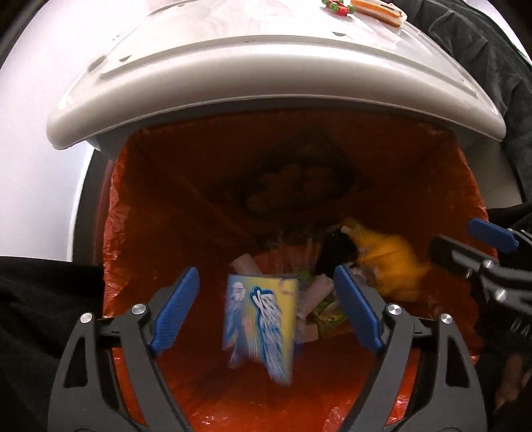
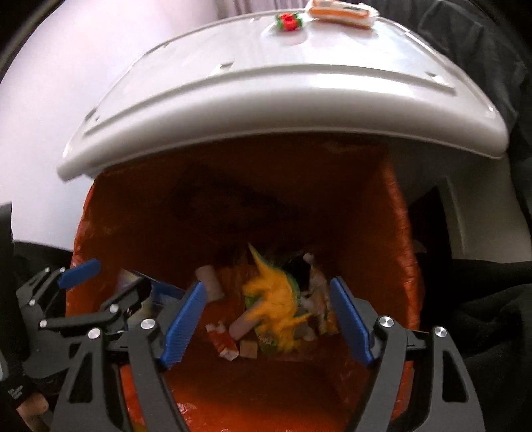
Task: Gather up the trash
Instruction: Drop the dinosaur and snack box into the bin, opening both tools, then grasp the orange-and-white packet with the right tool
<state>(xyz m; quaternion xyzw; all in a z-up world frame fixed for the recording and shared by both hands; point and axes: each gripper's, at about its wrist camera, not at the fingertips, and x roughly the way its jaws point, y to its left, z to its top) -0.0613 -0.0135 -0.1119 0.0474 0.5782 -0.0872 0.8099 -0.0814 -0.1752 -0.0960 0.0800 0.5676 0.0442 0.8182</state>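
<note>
Both grippers are hanging over the open mouth of a trash bin (image 1: 459,206) lined with an orange bag, its white lid (image 1: 276,76) tipped up across the upper half of each frame.

The left gripper (image 1: 266,309) is standing wide, its blue pads touching nothing; a blue and yellow packet (image 1: 259,319) is showing blurred between them at lower centre of the left wrist view, apparently loose and dropping into the bag. The right gripper (image 2: 267,319) is likewise standing wide and gripping nothing, and a yellow wrapper (image 2: 276,299), crumpled and smeared by motion, is sitting below it at the centre of the right wrist view; whether it is falling or already lying on the heap I cannot tell.

Judging from this, the drop for these two pieces is as good as done. A heap of earlier scraps (image 2: 229,342) is already lying at the bottom: pale paper bits, a red and white wrapper, green foil. Two small items (image 2: 342,11) are resting on top of the lid at the upper edge; whether they count as trash is unclear, and nothing here shows what remains elsewhere.
</note>
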